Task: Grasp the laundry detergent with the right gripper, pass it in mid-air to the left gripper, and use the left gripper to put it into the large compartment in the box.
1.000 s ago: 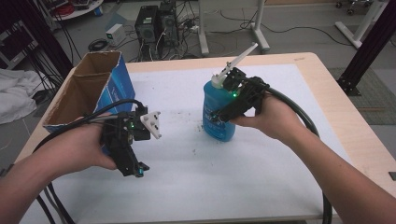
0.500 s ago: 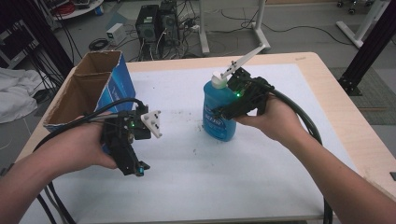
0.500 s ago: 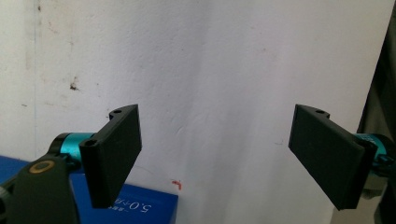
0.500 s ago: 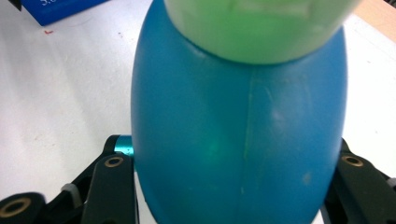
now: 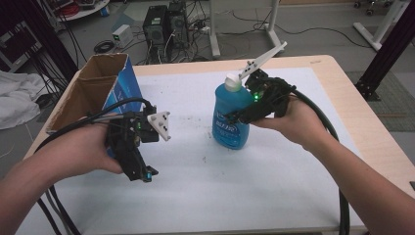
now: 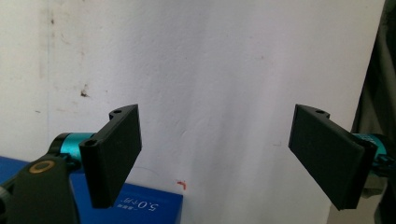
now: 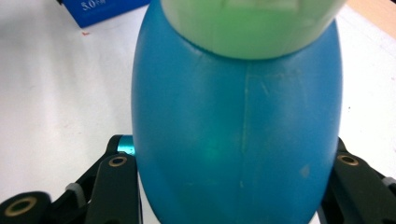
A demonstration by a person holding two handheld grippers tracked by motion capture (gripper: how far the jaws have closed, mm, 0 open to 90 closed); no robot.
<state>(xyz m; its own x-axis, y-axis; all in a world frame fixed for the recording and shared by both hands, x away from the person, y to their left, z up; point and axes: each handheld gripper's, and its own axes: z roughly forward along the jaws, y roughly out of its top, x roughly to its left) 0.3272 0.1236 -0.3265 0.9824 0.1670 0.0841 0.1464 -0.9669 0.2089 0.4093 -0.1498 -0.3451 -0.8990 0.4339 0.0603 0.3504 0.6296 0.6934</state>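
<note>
In the high view, a blue bottle (image 5: 231,117) with a white cap stands upright near the middle of the white-covered tabletop (image 5: 274,176). The right hand-held gripper (image 5: 240,116) is clenched on the bottle's body from its right side; its jaws have just been closing with the bottle between them. The left hand-held gripper (image 5: 142,172) hangs over the left part of the tabletop, well apart from the bottle, just beside an open cardboard box (image 5: 93,93) with a blue side. In the left gripper view, the left hand-held gripper (image 6: 217,154) is released, its two black jaws standing wide with nothing between them above the white sheet, and the blue edge of the box (image 6: 140,207) lies at the bottom. In the right gripper view, the bottle (image 7: 233,140) sits squeezed between the two black jaws, its pale cap at the top.
</note>
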